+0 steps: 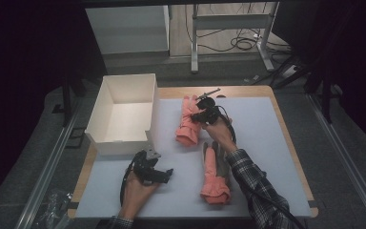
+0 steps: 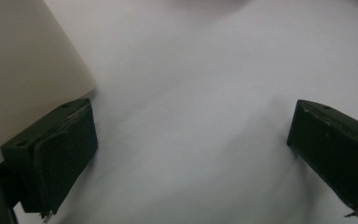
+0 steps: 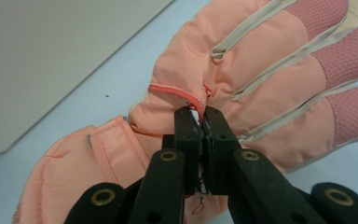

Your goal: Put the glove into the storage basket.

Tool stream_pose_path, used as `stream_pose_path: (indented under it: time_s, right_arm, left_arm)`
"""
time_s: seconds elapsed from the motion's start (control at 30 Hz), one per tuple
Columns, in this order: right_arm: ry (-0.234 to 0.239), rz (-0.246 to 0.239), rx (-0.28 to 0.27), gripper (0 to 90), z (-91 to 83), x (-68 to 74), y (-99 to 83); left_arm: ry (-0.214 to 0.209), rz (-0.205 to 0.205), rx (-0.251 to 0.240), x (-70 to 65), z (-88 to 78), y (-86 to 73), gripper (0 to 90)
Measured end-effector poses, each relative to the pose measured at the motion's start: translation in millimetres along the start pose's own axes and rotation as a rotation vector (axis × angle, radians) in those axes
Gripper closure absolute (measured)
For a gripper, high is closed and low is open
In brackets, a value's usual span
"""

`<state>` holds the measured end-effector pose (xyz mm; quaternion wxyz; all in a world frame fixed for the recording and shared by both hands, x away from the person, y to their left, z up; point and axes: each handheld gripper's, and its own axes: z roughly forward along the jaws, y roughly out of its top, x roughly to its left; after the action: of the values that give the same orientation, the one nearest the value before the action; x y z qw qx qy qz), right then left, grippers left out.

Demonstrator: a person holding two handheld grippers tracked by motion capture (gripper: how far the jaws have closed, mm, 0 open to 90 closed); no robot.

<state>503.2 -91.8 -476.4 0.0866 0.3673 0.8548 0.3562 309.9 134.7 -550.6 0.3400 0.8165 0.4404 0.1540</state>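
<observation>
Fingers tight on pink glove

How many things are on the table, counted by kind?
Pink gloves: 2, the far glove pinched by the right hand-held gripper, and the near glove lying free.
White open box: 1.
Hand-held grippers: 2, counting the left hand-held gripper, open.
Total: 5.

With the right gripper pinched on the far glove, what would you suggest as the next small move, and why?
Probably lift it toward the white box: the right gripper is shut on the far glove, the box stands open just beside it, and the left gripper waits open.
</observation>
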Motion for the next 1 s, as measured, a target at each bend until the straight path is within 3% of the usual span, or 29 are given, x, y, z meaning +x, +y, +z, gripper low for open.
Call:
stream_pose_path:
  time_s: [0.57, 1.0]
  right_arm:
    - [0.067, -0.044, -0.055, 85.3, -41.9, 16.8, 6.2]
    - [0.120, -0.075, -0.075, 85.3, -84.6, 29.2, -4.8]
  left_arm:
    - [0.000, 0.002, 0.000, 0.4, 0.0, 0.0, 1.4]
    - [0.000, 0.003, 0.000, 0.4, -0.1, 0.0, 1.4]
